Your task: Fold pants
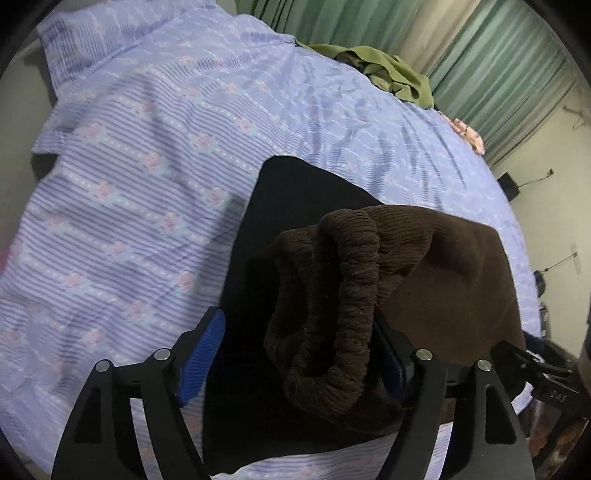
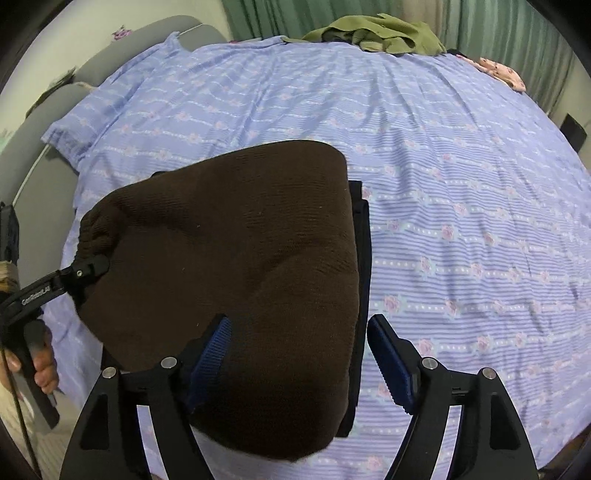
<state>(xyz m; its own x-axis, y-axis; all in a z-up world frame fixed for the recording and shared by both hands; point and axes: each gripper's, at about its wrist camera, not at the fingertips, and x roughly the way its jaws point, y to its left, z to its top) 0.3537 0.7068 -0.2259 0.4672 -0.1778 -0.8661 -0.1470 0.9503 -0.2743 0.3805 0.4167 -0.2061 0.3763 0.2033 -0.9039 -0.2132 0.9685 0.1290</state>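
Dark brown ribbed pants (image 2: 236, 266) lie folded in a bundle on the blue floral bedsheet (image 2: 461, 206), on top of a black garment (image 2: 364, 258). My left gripper (image 1: 299, 354) is open, its blue pads (image 1: 201, 362) spread wide around the bunched elastic waistband (image 1: 343, 317), which touches the right pad. It also shows at the left of the right wrist view (image 2: 86, 267), at the waistband corner. My right gripper (image 2: 299, 362) is open, straddling the near right edge of the brown pants. Its tip shows in the left wrist view (image 1: 532, 365).
A crumpled olive green garment (image 2: 384, 35) and a pink patterned cloth (image 2: 502, 72) lie at the far edge of the bed. Green curtains (image 1: 498, 77) hang behind. A grey headboard (image 2: 44, 122) runs along the left. The sheet (image 1: 129, 192) spreads wide to the left.
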